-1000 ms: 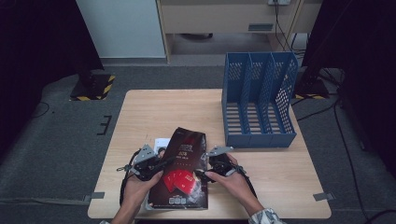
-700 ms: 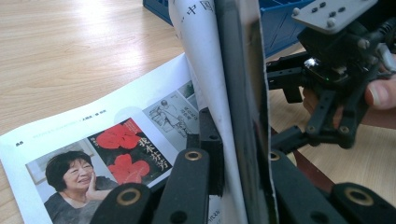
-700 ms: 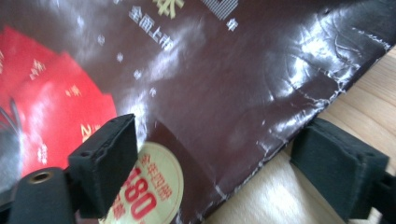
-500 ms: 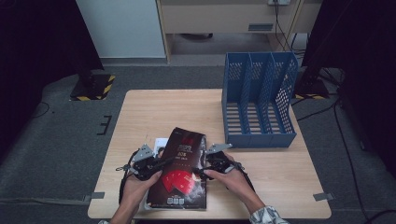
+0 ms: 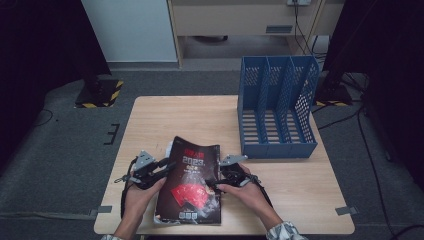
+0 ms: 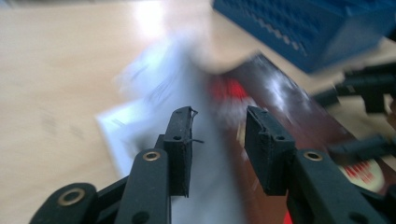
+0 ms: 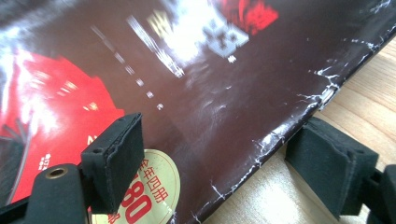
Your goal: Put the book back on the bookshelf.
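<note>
Both hand-held grippers, left (image 5: pixel 162 165) and right (image 5: pixel 214 184), spread wide, flank a glossy dark-brown, red-printed magazine (image 5: pixel 192 187) on a light wooden table (image 5: pixel 200 117)

the dark red magazine (image 5: pixel 192 185) now lies lower and flatter toward the table's near edge, its top edge dropped back from where it stood raised a second ago. both hands have slid with it: the left gripper (image 5: pixel 159 166) and right gripper (image 5: pixel 216 184) sit nearer the person, jaws parted at the magazine's side edges.
</note>
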The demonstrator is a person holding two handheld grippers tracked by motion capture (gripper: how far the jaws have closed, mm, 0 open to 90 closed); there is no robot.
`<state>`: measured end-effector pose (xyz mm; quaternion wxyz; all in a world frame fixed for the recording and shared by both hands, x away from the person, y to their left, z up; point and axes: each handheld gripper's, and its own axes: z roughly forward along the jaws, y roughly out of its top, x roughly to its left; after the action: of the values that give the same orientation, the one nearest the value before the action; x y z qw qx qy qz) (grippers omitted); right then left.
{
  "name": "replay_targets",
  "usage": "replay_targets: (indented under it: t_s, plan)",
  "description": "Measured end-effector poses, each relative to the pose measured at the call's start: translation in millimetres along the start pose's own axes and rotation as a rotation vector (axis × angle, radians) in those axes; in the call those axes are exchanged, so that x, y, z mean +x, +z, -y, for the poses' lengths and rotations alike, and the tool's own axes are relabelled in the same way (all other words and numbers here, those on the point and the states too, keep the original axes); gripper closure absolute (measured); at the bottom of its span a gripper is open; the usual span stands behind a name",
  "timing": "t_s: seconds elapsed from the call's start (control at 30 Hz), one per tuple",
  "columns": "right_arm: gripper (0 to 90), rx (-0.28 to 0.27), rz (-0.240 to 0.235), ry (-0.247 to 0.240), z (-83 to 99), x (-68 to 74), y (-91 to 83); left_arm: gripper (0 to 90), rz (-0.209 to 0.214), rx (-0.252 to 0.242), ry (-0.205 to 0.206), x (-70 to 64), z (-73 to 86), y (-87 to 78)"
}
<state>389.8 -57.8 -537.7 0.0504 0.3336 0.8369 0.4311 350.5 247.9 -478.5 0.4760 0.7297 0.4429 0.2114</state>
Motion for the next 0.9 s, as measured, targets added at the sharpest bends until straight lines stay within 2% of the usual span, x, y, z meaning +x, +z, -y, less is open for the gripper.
replay_targets:
  t_s: [0.03, 0.1, 0.17, 0.2, 0.23, 0.3, 0.33, 0.37, 0.43, 0.47, 0.53, 0.6, 0.67, 0.7, 0.77, 0.9]
  plan:
    - [19.5, 0.000, 0.003, -0.005, -0.1, 0.1, 0.1, 57.2, -0.019, -0.013, 0.014, 2.6, -1.2, -4.8]
    - [19.6, 0.002, 0.005, -0.006, -0.1, 0.4, 0.0, 57.8, -0.021, -0.009, 0.026, 4.0, -1.1, -6.6]
    - [19.8, 0.005, 0.015, -0.017, -0.2, 1.5, 0.4, 56.8, -0.004, 0.059, 0.041, 7.9, 6.5, -4.8]
    - [19.8, 0.008, 0.019, -0.023, -0.3, 1.9, 0.6, 55.9, -0.004, 0.059, 0.041, 7.9, 6.5, -4.8]
    - [19.8, 0.008, 0.023, -0.027, -0.3, 2.2, 0.8, 54.8, 0.003, 0.102, 0.047, 7.8, 9.8, 0.8]
    - [19.8, 0.007, 0.024, -0.028, -0.4, 2.2, 0.9, 53.5, 0.005, 0.114, 0.060, 6.2, 10.8, 5.1]
    - [20.0, 0.008, 0.024, -0.027, -0.3, 2.3, 0.7, 53.4, 0.007, 0.124, 0.091, 2.7, 11.2, 9.7]
    - [20.1, 0.008, 0.025, -0.027, -0.3, 2.3, 0.8, 52.8, 0.012, 0.129, 0.106, 0.5, 11.6, 11.4]
    - [20.1, 0.008, 0.027, -0.029, -0.3, 2.4, 0.8, 50.4, 0.021, 0.136, 0.112, -1.8, 12.4, 13.1]
    - [20.1, 0.012, 0.030, -0.032, -0.4, 2.9, 0.8, 49.6, 0.032, 0.163, 0.123, -5.0, 15.0, 16.9]
    - [20.1, 0.011, 0.032, -0.030, -0.4, 2.9, 0.8, 50.1, 0.048, 0.197, 0.119, -5.3, 17.8, 21.3]
    - [20.9, 0.010, 0.033, -0.031, -0.4, 2.8, 0.8, 58.6, 0.063, 0.229, 0.117, -5.5, 19.9, 24.9]
    - [22.2, 0.005, 0.039, -0.025, 0.0, 2.4, 0.3, 58.4, 0.074, 0.263, 0.114, -6.1, 22.8, 28.8]
    - [22.2, 0.005, 0.039, -0.025, 0.0, 2.4, 0.3, 57.0, 0.074, 0.263, 0.114, -6.1, 22.8, 28.8]
    - [22.8, 0.005, 0.042, -0.022, 0.0, 2.5, 0.2, 55.1, 0.066, 0.305, 0.110, -7.2, 27.6, 34.0]
    - [23.3, 0.002, 0.047, -0.022, -0.2, 2.7, 0.7, 54.1, 0.075, 0.315, 0.116, -7.6, 28.8, 37.4]
